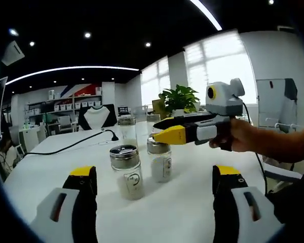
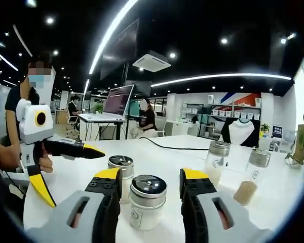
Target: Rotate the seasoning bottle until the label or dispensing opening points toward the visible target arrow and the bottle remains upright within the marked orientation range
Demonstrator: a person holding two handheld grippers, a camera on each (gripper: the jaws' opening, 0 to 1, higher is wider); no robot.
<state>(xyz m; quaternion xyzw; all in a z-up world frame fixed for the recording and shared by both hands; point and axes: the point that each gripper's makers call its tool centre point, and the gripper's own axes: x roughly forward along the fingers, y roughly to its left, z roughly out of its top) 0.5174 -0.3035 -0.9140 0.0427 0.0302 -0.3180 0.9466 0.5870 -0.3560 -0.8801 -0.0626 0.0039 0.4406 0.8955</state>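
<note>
I'm lining up the grasp now, so the turn itself is not yet begun. In the right gripper view my right hand-held gripper [image 2: 148, 188] has its yellow-tipped jaws spread wide on either side of the clear glass seasoning bottle with a perforated metal cap [image 2: 146, 202], one jaw at nine o'clock of it and one at three o'clock, and as far as I can tell neither jaw touches the glass. The bottle stands upright on the white desk [image 2: 162, 152] and holds a pale powder low down. I can't make out a target arrow from here.

Just behind it at eleven o'clock stands a second metal-capped glass shaker [image 2: 121, 174], close by, with what looks like white contents. Farther off at two o'clock are two taller glass jars: one [image 2: 216, 161] with pale filling, one [image 2: 252, 175] with tan grains at its base.

In the left gripper view my left hand-held gripper [image 1: 154, 185] is open and empty, held short of the shakers.

Next, I judge, the right jaws must close squarely on the bottle, then twist it without tipping, keeping clear of the neighbouring shaker.
</note>
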